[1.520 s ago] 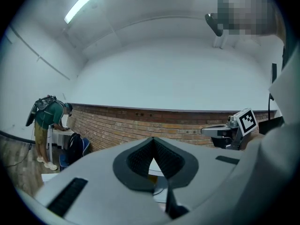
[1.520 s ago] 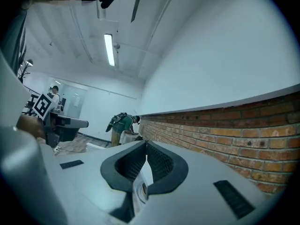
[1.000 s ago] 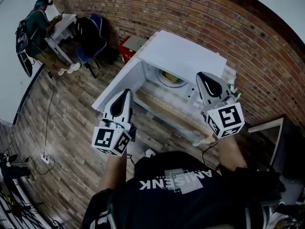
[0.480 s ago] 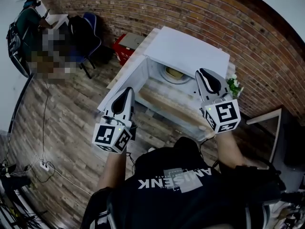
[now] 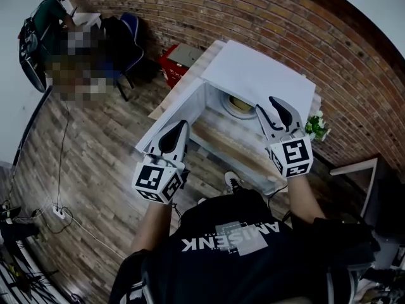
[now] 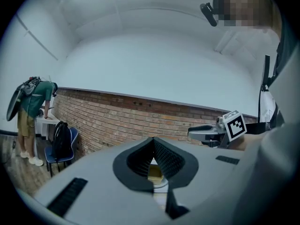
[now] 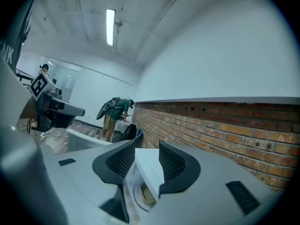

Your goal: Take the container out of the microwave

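I see the microwave on a wooden table by the brick wall, with its door swung wide to the left. The container, a tan tub, sits inside on the round plate. Neither tool is touching it.

My left gripper hovers near the open door and points level. In its own view the jaws are pressed together at the tips with nothing pinched, and I glimpse the container through the slit beneath them.

My right gripper hangs before the right side of the microwave's mouth, tipped slightly down. Its jaws are opening, and nothing stands between the pads. Past them, its view shows the microwave's white top corner, with the container on the plate below. Both grippers are well short of the cavity.

A small green plant stands just right of the microwave. Far off to the left, a person with a backpack bends over a desk beside a blue chair.
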